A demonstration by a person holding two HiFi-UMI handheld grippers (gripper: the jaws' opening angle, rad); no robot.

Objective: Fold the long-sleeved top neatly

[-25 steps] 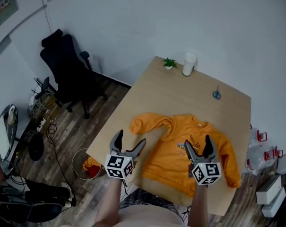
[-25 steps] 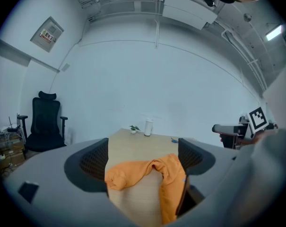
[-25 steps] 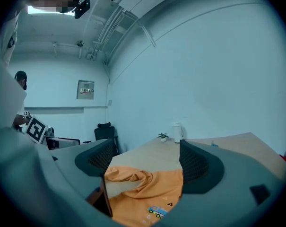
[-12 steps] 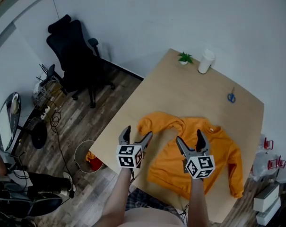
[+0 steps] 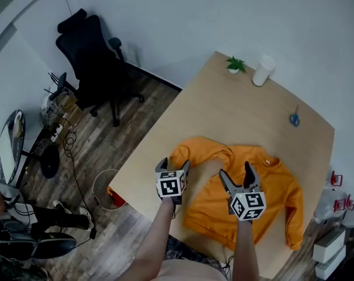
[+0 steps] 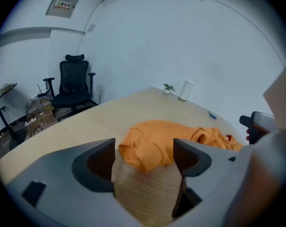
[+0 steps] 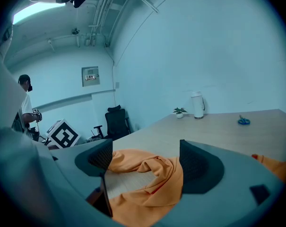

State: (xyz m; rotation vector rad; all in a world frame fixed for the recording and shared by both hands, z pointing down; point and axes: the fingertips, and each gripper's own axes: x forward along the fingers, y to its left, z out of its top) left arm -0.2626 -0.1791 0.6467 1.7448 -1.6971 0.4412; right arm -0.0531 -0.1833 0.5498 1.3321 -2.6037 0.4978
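An orange long-sleeved top [image 5: 247, 195] lies front up on the wooden table [image 5: 247, 113], its left sleeve [image 5: 194, 151] bent back in a bunched loop. My left gripper [image 5: 173, 164] hangs over the table's near left edge, just short of that sleeve's end [image 6: 150, 148]. Its jaws have just been closing a little and stand open, with only bare table between them. My right gripper [image 5: 235, 170] hovers open above the top's chest. In the right gripper view the crumpled sleeve [image 7: 152, 171] shows between the jaws of the right gripper [image 7: 145, 162], untouched.
A small plant [image 5: 236, 64], a white jug [image 5: 263, 70] and blue scissors [image 5: 294, 119] sit at the table's far end. A black office chair [image 5: 89, 57] and a wire bin [image 5: 108, 192] stand on the floor to the left. A person [image 7: 25, 103] stands far off.
Both grippers have come down and forward toward the top. The left one has tipped downward and moved in toward the sleeve end. The top has not moved.
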